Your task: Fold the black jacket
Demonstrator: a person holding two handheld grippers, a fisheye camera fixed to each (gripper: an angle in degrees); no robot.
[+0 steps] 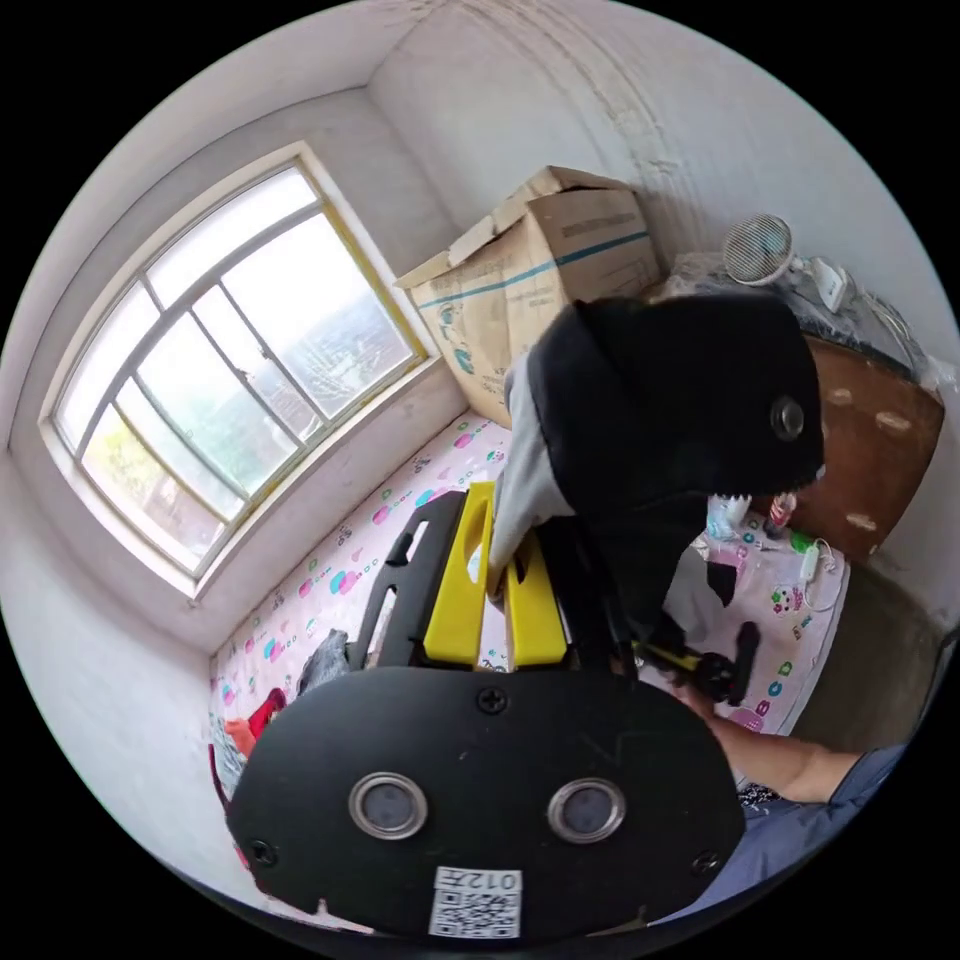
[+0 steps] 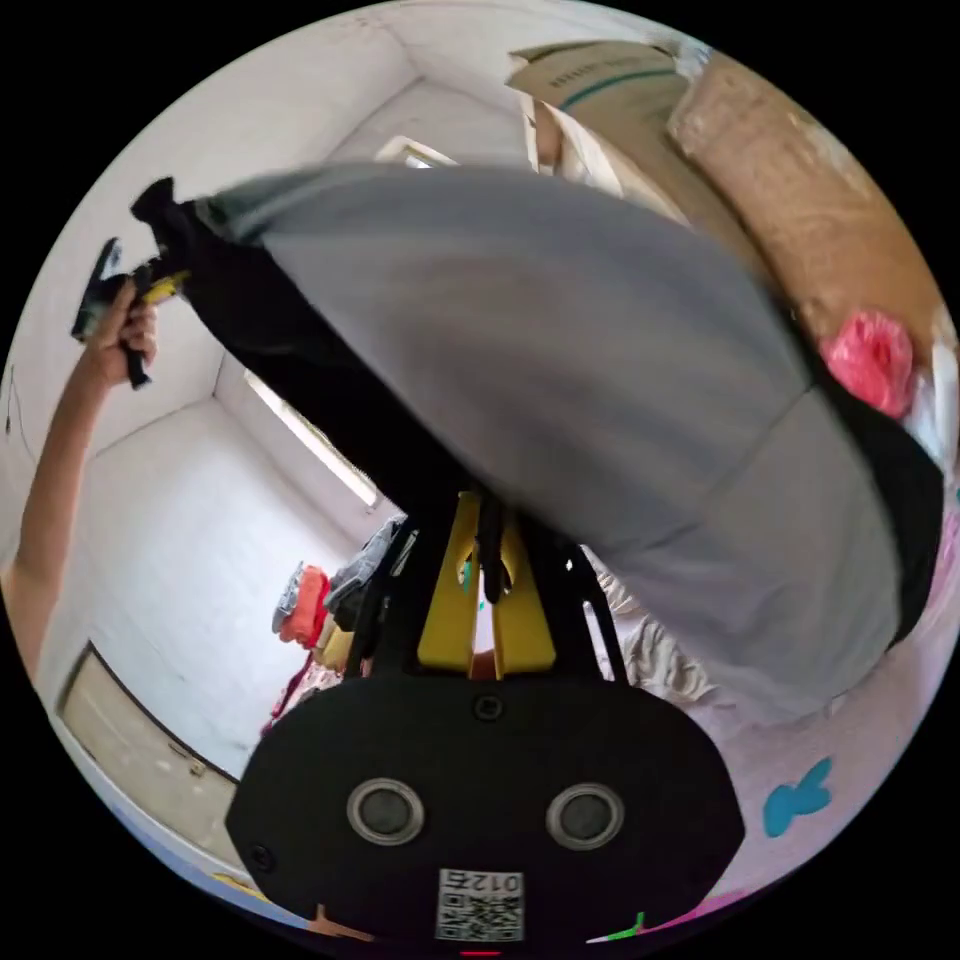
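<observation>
The black jacket (image 1: pixel 680 420) with its grey lining (image 2: pixel 600 400) hangs in the air, stretched between both grippers above the bed. In the left gripper view, my left gripper (image 1: pixel 497 575) has its yellow jaws shut on a grey and black edge of the jacket. My right gripper (image 2: pixel 487 550) is shut on a black edge under the spread lining. In the left gripper view, the right gripper (image 1: pixel 715 665) sits low right in a hand. In the right gripper view, the left gripper (image 2: pixel 140 285) is held high at the upper left, at a jacket corner.
The bed's pink patterned sheet (image 1: pixel 330 590) lies below, beside a window (image 1: pixel 230 350). A cardboard box (image 1: pixel 540 270), a small fan (image 1: pixel 757 248) and a brown headboard (image 1: pixel 870 450) stand at the far end. A pile of clothes (image 2: pixel 310 600) lies near a door (image 2: pixel 130 720).
</observation>
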